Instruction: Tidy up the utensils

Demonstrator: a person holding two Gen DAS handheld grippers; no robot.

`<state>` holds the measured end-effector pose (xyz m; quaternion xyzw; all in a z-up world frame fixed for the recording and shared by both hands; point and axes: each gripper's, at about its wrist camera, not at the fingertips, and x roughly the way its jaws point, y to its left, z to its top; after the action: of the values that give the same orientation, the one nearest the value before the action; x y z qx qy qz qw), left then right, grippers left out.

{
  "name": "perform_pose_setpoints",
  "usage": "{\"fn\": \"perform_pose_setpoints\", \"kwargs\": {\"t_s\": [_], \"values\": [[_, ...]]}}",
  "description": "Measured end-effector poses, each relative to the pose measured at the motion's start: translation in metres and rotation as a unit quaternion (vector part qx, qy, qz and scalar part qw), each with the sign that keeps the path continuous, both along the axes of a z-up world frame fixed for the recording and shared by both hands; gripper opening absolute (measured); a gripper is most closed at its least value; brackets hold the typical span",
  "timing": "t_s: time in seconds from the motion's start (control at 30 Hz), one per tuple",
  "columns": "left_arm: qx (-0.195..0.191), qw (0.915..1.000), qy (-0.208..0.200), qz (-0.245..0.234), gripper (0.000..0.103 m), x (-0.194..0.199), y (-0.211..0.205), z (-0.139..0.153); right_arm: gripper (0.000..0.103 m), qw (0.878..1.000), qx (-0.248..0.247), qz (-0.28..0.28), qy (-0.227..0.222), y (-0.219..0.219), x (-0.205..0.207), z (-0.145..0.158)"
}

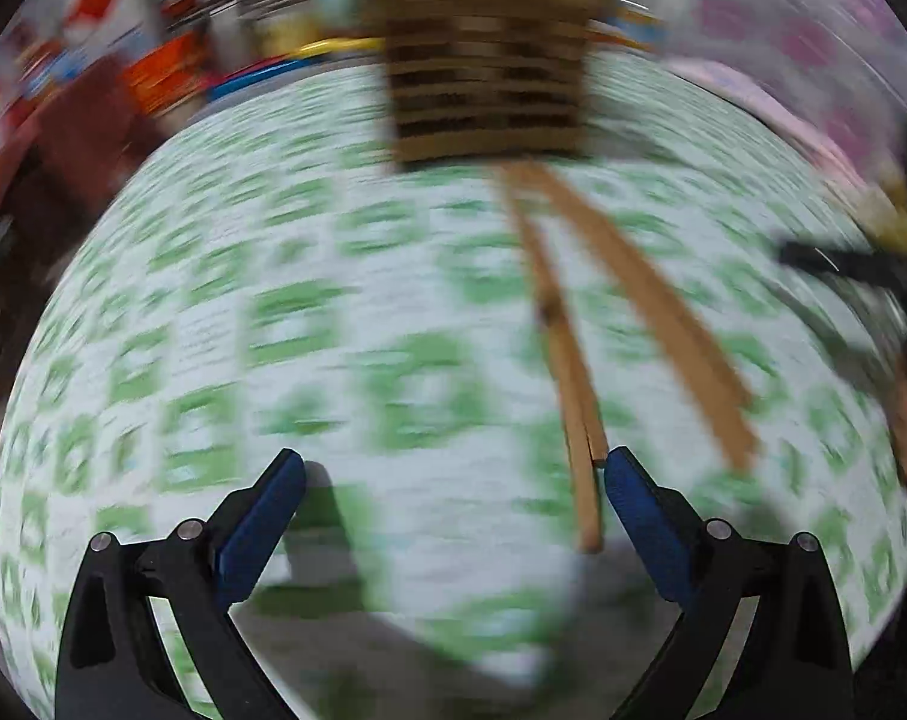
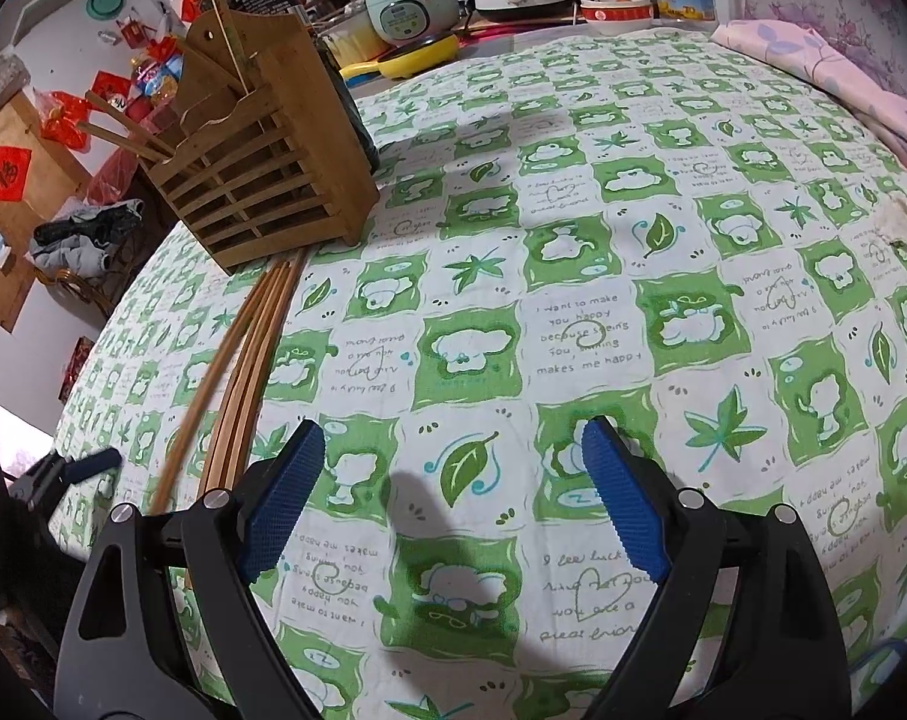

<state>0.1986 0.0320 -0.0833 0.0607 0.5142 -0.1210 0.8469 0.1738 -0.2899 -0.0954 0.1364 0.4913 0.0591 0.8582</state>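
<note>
Chopsticks [image 2: 237, 384] left of right hand-held gripper [image 2: 453, 492]; both hand-held grippers spread, empty.

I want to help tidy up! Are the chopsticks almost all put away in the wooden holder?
Not yet. A few chopsticks already stick out of the bamboo holder. Nothing is in hand: the left gripper and right gripper are both open and empty. A bunch of chopsticks lies on the green tablecloth in front of the holder, waiting to go in.
</note>
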Motion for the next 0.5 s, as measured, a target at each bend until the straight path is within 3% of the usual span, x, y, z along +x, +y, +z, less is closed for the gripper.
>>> {"fn": "perform_pose_setpoints", "kwargs": {"t_s": [0.07,0.1,0.17,0.37,0.5], "values": [[-0.029,0.9988,0.001,0.038,0.097,0.006,0.021,0.001,0.085,1.0,-0.001,0.001,-0.005,0.001,-0.001,0.001],[-0.057,0.9973,0.0,0.047,0.097,0.007,0.03,0.004,0.085,1.0,-0.002,0.004,-0.012,0.002,-0.002,0.004],[-0.074,0.9959,0.0,0.051,0.097,0.008,0.034,0.005,0.085,0.999,-0.006,0.019,-0.025,0.007,-0.005,0.008],[-0.054,0.9973,-0.003,0.049,0.097,0.01,0.027,0.004,0.076,0.991,-0.045,0.118,-0.052,0.051,-0.018,0.014],[-0.042,0.998,-0.004,0.046,0.097,0.009,0.024,0.004,0.071,0.973,-0.094,0.203,-0.057,0.09,-0.032,0.011]]}}
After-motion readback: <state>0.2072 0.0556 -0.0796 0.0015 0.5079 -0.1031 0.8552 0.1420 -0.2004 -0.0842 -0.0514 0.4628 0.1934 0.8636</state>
